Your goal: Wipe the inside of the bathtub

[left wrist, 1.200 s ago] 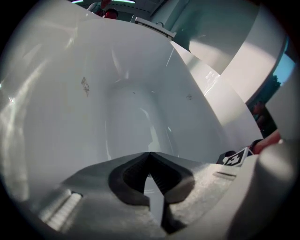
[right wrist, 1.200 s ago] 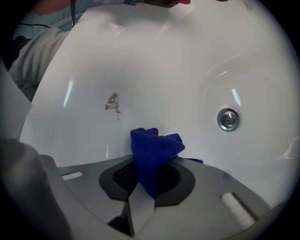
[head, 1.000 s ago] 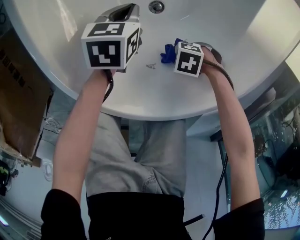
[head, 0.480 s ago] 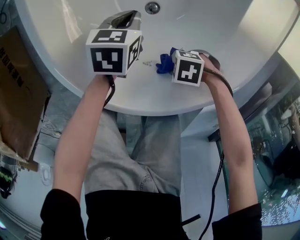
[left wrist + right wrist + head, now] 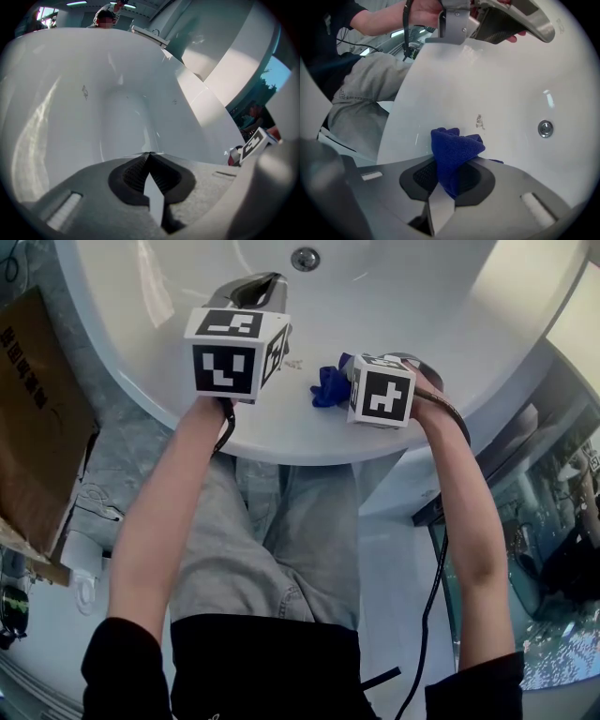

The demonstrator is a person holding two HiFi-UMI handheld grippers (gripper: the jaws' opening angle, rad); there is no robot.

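The white bathtub (image 5: 394,306) curves across the top of the head view, its drain (image 5: 305,258) at the far edge. A small brown smudge (image 5: 479,122) marks the inner wall; it also shows in the head view as a smudge (image 5: 294,364). My right gripper (image 5: 449,164) is shut on a blue cloth (image 5: 453,152), bunched between its jaws just short of the smudge. The cloth (image 5: 330,383) pokes out left of the right gripper (image 5: 349,381). My left gripper (image 5: 149,153) is shut with nothing in it, held over the tub (image 5: 117,117) near the rim, left of the cloth.
A brown cardboard box (image 5: 33,418) lies on the floor at the left. The person's grey-trousered legs (image 5: 281,540) stand against the tub's rim (image 5: 309,451). A cable (image 5: 427,615) hangs from the right gripper. Glass-fronted dark fixtures (image 5: 553,521) fill the right side.
The view has shifted so the tub sits higher and further. Both grippers stay side by side, the right still holding the cloth, now slightly lower and nearer the rim.
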